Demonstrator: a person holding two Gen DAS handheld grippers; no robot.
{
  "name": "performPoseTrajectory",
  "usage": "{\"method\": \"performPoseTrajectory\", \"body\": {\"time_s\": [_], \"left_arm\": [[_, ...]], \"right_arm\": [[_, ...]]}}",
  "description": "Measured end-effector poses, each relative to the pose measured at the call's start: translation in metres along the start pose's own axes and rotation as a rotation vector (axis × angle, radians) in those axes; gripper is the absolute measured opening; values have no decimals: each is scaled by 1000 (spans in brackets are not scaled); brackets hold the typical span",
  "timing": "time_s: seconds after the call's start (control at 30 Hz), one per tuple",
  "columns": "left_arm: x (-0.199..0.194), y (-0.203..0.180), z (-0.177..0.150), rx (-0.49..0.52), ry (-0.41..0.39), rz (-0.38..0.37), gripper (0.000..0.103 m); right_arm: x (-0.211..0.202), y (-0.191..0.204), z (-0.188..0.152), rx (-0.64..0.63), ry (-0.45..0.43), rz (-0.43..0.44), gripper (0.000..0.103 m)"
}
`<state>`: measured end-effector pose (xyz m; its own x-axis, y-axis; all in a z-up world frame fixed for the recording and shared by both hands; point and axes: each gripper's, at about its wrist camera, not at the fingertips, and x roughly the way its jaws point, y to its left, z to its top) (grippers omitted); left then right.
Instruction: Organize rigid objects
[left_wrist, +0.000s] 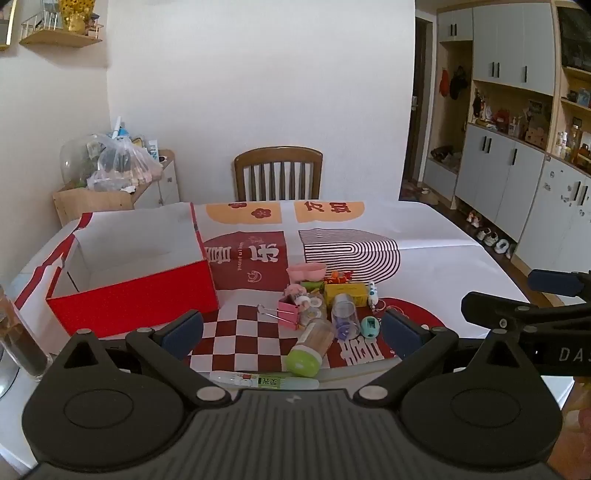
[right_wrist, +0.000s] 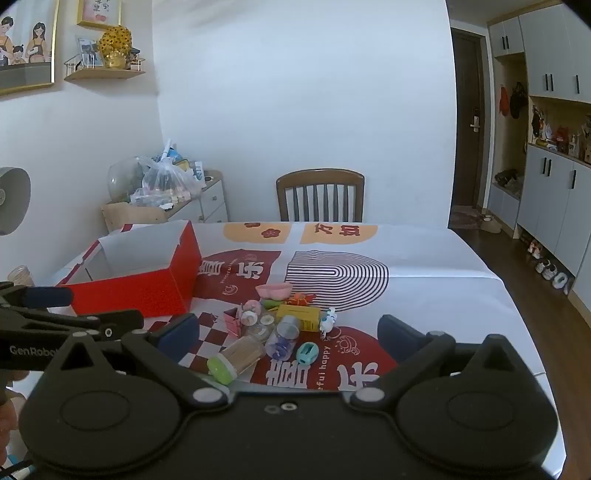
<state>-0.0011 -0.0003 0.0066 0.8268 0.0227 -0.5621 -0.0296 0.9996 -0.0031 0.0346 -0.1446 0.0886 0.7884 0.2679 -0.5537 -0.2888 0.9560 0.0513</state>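
Note:
A heap of small items lies on the patterned tablecloth (left_wrist: 424, 236): a green-capped toothpick jar (left_wrist: 310, 347) on its side, a clear bottle (left_wrist: 345, 317), a pink binder clip (left_wrist: 288, 312), a yellow box (left_wrist: 349, 291), a pink dish (left_wrist: 306, 271) and a teal sharpener (left_wrist: 369, 326). A pen (left_wrist: 264, 380) lies nearest the front. An open red box (left_wrist: 133, 295) stands to the left of the heap. My left gripper (left_wrist: 291, 332) hovers open before the heap and holds nothing. My right gripper (right_wrist: 288, 332) is likewise open and empty, facing the toothpick jar (right_wrist: 236, 358) and the red box (right_wrist: 147, 291).
A wooden chair (left_wrist: 277, 173) stands at the table's far side. A glass jar (left_wrist: 22, 343) sits at the near left edge. A low cabinet (left_wrist: 110, 195) piled with bags stands behind the box. Tall cupboards (left_wrist: 517, 184) line the right wall.

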Motion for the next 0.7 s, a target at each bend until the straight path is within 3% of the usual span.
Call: {"method": "performPoseTrajectory", "body": {"time_s": [0.7], "left_arm": [[10,12,-5,-40,38,-30,103]], "right_arm": [[7,1,0,-10,10,-2,103]]}}
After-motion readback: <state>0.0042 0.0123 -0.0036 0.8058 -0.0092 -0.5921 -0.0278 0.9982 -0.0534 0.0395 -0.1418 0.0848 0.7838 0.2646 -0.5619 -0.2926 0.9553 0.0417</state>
